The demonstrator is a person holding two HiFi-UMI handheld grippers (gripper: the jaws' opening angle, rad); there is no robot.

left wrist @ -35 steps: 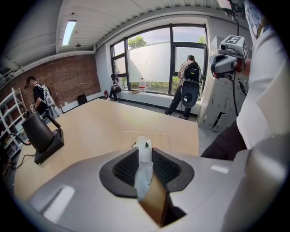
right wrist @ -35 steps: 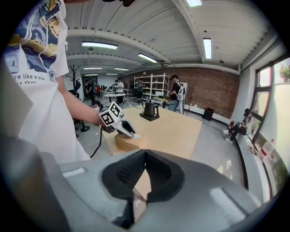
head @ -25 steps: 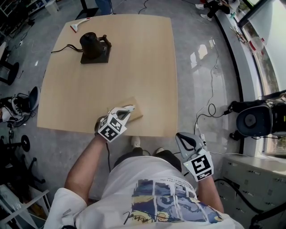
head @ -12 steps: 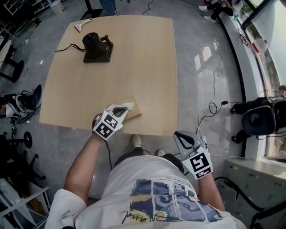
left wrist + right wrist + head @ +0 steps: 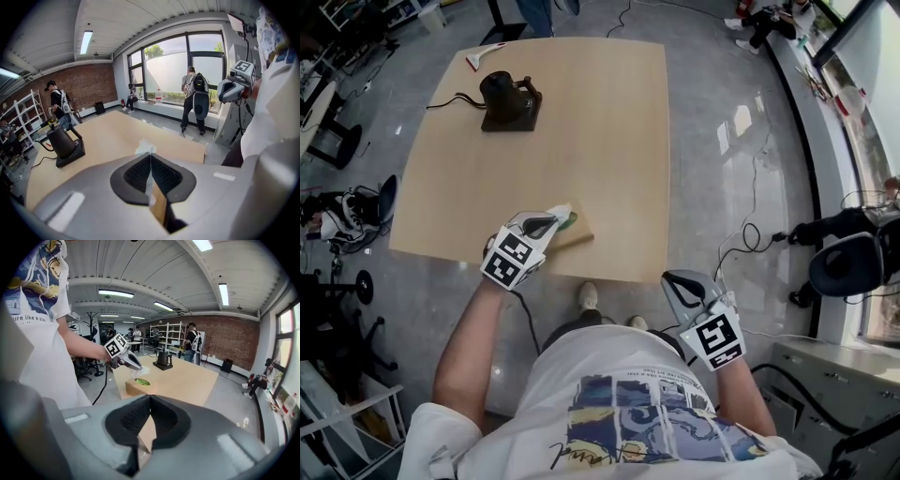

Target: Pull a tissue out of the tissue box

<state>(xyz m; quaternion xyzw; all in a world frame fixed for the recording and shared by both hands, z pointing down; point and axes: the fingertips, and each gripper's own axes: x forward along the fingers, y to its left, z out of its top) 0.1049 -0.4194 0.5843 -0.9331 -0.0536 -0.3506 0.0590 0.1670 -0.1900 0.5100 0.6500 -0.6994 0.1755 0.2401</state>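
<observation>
Room: workshop with a brick wall and tall windows. A pale wooden desk (image 5: 581, 141) stands in front of you, with a kettle (image 5: 508, 97) at its far end, well beyond both hand-held grippers.
Left hand-held gripper (image 5: 551, 221): closed on the tissue (image 5: 146, 148), with a white tuft poking out past its tips.
Box (image 5: 576, 234): at the desk's near edge, just below your left tips, with its green-rimmed slot showing.
Change: a second ago your left hand-held gripper sat low on the box and covered the slot. It has since lifted with the pinch unbroken, and the tissue has come up with it.
Tissue now: in the right gripper view it hangs from your left tips down toward the slot. I cannot tell whether its tail has left the box.
Meaning: the pull looks well under way but not surely finished. You would need more lift to be sure the sheet is free.
Right hand-held gripper (image 5: 677, 284): closed on nothing, off the desk's near corner and well apart from the box. It has barely shifted.
Risk: nothing holds the box down, so it may rise or slide if the sheet snags.
</observation>
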